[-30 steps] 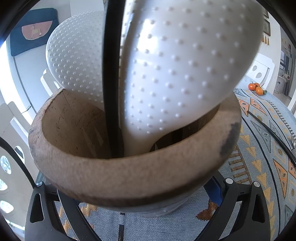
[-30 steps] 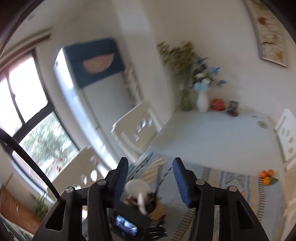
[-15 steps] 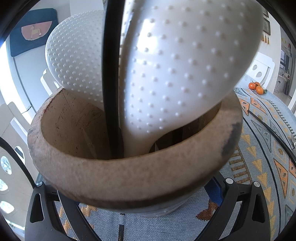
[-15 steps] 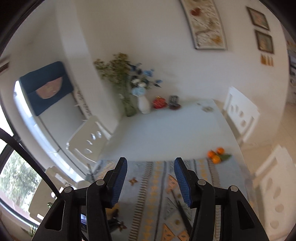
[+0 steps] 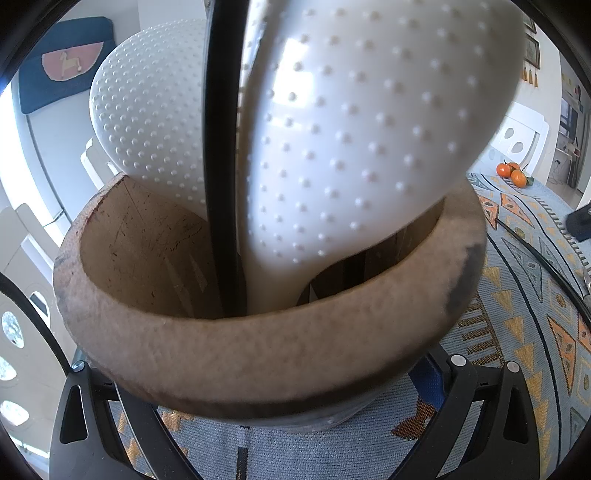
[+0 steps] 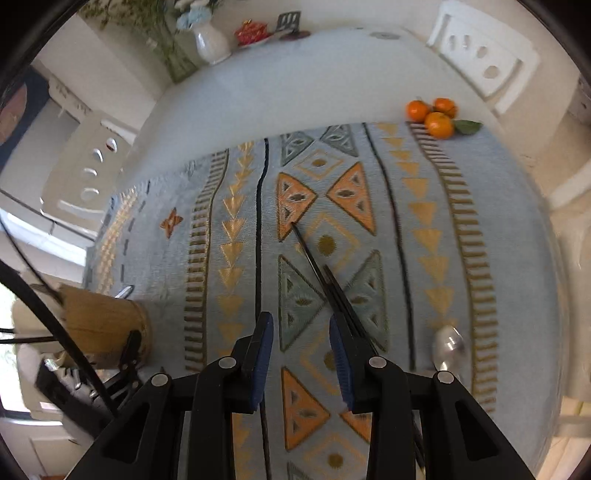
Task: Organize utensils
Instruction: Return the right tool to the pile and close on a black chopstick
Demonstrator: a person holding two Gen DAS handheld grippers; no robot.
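A wooden utensil holder [image 5: 258, 354] fills the left wrist view. Two white dotted rice paddles [image 5: 362, 140] and a thin black handle [image 5: 221, 147] stand in it. My left gripper [image 5: 273, 417] is shut on the holder's base, and one blue pad [image 5: 430, 380] shows against it. In the right wrist view the same holder [image 6: 99, 321] stands at the left. My right gripper [image 6: 299, 321] points down at the cloth; its jaws have just been closing and nothing is between them. Black chopsticks [image 6: 317, 269] lie on the cloth, their near end passing under the right finger. A silver spoon [image 6: 447, 347] lies to the right.
A blue patterned cloth [image 6: 229, 221] covers the near part of the white table. Three oranges [image 6: 434, 116] sit at its far right corner. A white vase with flowers [image 6: 210, 40] and a red item [image 6: 251, 31] stand at the far end. White chairs [image 6: 480, 55] surround the table.
The right wrist view has swung down from the wall and far table onto the cloth, close above the chopsticks. Its jaws stand narrower. The left view is unchanged.
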